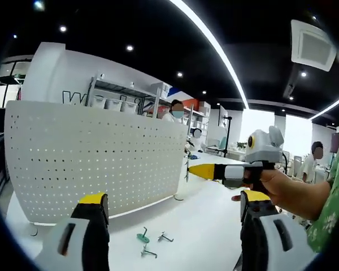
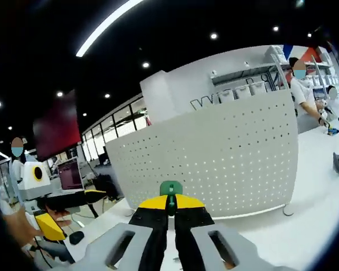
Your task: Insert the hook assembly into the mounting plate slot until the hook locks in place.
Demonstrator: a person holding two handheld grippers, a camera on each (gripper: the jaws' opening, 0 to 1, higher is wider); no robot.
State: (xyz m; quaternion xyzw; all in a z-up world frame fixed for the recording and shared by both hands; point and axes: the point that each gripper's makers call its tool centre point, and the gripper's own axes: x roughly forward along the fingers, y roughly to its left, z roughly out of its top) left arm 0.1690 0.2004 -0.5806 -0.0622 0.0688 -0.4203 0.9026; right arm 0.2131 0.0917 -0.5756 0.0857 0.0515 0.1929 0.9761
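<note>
My right gripper, with yellow-tipped black jaws, is clenched on 1 small green-capped metal hook that stands out just past the fingertips; in the left gripper view this same gripper enters from the right, carried in a hand, its tip pointing toward the right edge of the panel. My left gripper is released, its 2 jaws standing well apart with nothing between them.

Ahead of both grippers stands the curved white perforated panel, upright on small feet on the white table; I take it to be the mounting plate. On the table in front of it lie 3 further small hooks, 1 with a green cap, close together and apart from the panel.

Step in hand, as I judge it: the hook is carried to the panel but not yet seated in any hole. The next move calls for lining the hook's prongs up with a pair of holes, then pressing in until it catches.

Writing: dark letters on the white wall behind the panel begin with "W"; the rest is hidden or too small to read.
</note>
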